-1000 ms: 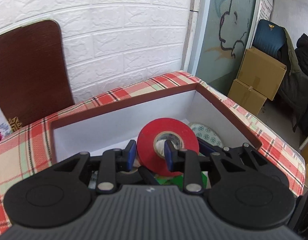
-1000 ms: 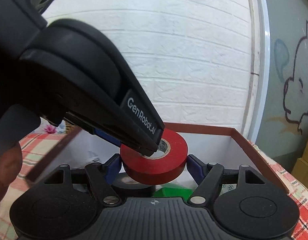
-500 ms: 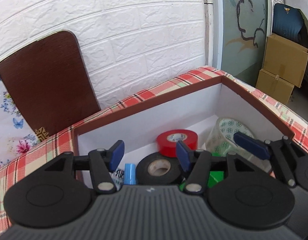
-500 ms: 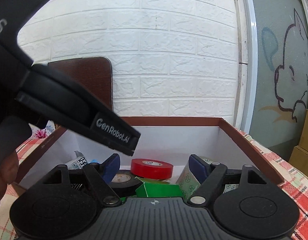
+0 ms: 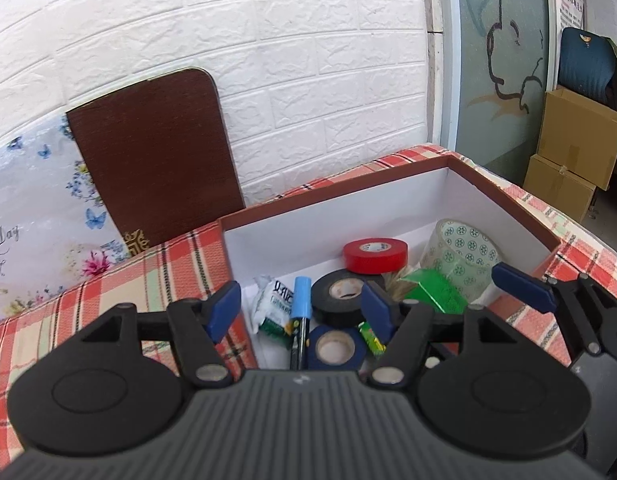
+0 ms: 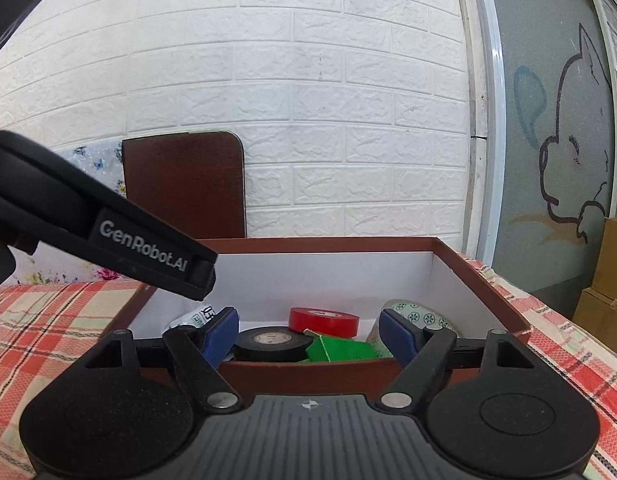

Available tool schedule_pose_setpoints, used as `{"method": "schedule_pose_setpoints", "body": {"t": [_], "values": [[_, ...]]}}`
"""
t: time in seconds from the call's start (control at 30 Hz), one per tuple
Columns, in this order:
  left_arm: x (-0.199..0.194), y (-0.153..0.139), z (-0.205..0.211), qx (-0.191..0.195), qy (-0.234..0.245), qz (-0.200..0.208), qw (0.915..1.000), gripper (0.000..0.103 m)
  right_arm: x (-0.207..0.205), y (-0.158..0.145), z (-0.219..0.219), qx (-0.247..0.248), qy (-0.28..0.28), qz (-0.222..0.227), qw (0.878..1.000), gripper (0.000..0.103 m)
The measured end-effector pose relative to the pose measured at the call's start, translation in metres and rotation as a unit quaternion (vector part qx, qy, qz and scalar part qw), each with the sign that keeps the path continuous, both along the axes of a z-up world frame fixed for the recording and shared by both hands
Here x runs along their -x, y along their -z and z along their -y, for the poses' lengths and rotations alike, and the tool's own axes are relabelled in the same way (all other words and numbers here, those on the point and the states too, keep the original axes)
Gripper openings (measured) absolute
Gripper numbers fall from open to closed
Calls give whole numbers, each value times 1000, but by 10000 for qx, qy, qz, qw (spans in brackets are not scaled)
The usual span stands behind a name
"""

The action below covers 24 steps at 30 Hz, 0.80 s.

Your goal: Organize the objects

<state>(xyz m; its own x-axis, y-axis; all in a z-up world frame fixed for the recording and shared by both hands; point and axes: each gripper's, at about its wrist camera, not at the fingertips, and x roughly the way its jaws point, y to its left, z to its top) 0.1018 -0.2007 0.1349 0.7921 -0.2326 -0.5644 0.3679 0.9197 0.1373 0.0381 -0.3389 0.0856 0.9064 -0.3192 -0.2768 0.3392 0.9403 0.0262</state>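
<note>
The brown box (image 5: 412,178) with white inner walls sits on the checked tablecloth (image 5: 180,264). Inside lie a red tape roll (image 5: 375,255) near the back wall, a black tape roll (image 5: 340,298), a blue tape roll (image 5: 335,349), a clear tape roll (image 5: 460,258), a green packet (image 5: 436,290) and a blue-capped marker (image 5: 299,312). The left gripper (image 5: 302,312) has just been opening and grips nothing. The right gripper (image 6: 308,336) is spread and empty too.

Home storage corner: red plaid tablecloth (image 5: 180,264) below white brick-pattern wall (image 5: 268,60), brown cardboard cartons (image 5: 572,152) stacked right of the wall.
</note>
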Motion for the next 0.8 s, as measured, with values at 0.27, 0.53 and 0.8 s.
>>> {"method": "schedule_pose_setpoints", "body": {"t": [0.27,0.53,0.8], "values": [[35,-2,-27,97,-188,47,9998,78,29,-3,-15,-86,-84,18,9999,81],[71,6,-59,45,-461,94,9989,91,49,-5,-37,-143,-147,-64,9998,85],[103,14,-103,91,-970,132,9952,103,60,3,-70,-101,-337,-338,9988,91]]}}
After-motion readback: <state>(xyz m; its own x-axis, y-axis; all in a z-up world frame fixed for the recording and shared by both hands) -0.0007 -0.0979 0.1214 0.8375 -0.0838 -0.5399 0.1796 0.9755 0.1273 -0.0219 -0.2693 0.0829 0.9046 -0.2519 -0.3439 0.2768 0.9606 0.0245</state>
